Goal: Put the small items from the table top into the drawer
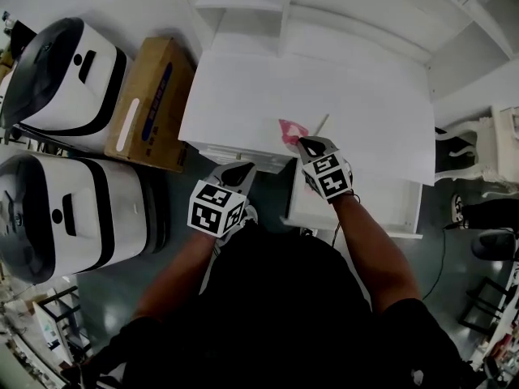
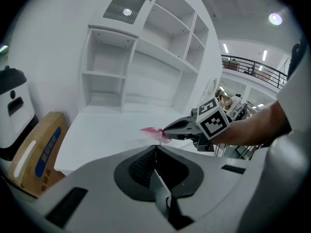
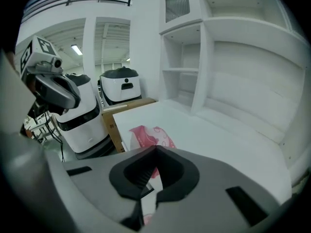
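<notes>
A pink packet (image 1: 289, 130) lies at the white table top's (image 1: 243, 87) front edge, and my right gripper (image 1: 306, 144) is shut on its near end. In the right gripper view the packet (image 3: 150, 136) runs from the table in between the closed jaws. A thin pale stick (image 1: 322, 123) lies just beyond it. The open white drawer (image 1: 389, 213) juts out under my right wrist. My left gripper (image 1: 242, 169) hovers off the front edge, left of the drawer, shut and empty. From the left gripper view I see the right gripper (image 2: 167, 129) and the packet (image 2: 151, 130).
White shelving (image 1: 324, 6) rises at the back of the table. A cardboard box (image 1: 150, 104) and two white-and-black machines (image 1: 65, 75) (image 1: 65, 217) stand on the floor to the left. A white chair (image 1: 470, 148) stands to the right.
</notes>
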{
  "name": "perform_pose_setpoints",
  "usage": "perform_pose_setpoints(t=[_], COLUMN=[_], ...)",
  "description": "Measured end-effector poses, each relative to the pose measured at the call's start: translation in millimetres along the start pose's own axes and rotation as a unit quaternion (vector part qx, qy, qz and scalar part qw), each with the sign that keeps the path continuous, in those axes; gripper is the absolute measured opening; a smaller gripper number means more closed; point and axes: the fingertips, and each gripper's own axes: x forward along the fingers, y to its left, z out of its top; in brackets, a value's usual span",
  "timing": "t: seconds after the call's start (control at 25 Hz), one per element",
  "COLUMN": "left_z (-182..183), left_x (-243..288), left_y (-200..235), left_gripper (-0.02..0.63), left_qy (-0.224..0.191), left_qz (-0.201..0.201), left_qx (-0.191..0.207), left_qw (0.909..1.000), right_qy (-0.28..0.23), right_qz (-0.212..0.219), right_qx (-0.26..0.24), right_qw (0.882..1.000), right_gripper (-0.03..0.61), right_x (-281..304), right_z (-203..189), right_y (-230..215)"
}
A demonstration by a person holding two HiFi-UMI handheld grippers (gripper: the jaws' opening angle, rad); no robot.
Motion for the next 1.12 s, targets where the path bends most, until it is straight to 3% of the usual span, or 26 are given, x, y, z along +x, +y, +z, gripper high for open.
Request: perform_pose_setpoints(t=[0.2,0.36,0.76,1.12], left_z=[6.8,4.9,-7.0,-12.4], left_x=[15.8,30.2,57.5,57.3], left_y=[-21.2,-34.9,-64.1,-72.4], left_gripper=[0.011,0.011,0.011,0.011], left_qy=[0.002,0.009,0.034,0.048], left_qz=[-0.017,-0.025,-0.040,-0.033], left_qx=[0.015,0.020,0.028,0.031], left_qw=[0.9997,0.9994,0.9983,0.9978], right_qy=[-0.026,-0.017,0.071,0.143], right_qz=[0.002,0.004,-0.003,-0.021], right_qx=[0.020,0.022,0.034,-0.016], right_qw=[0.999,1.000,0.997,0.989], right_gripper=[0.028,0.028,0.028,0.028], right_x=[-43.4,-71.9,-93.5,-52.4], right_z=[-9.3,-39.6,-153.7,-218.2], right_y=[1.0,3.3,-2.7,-30.9])
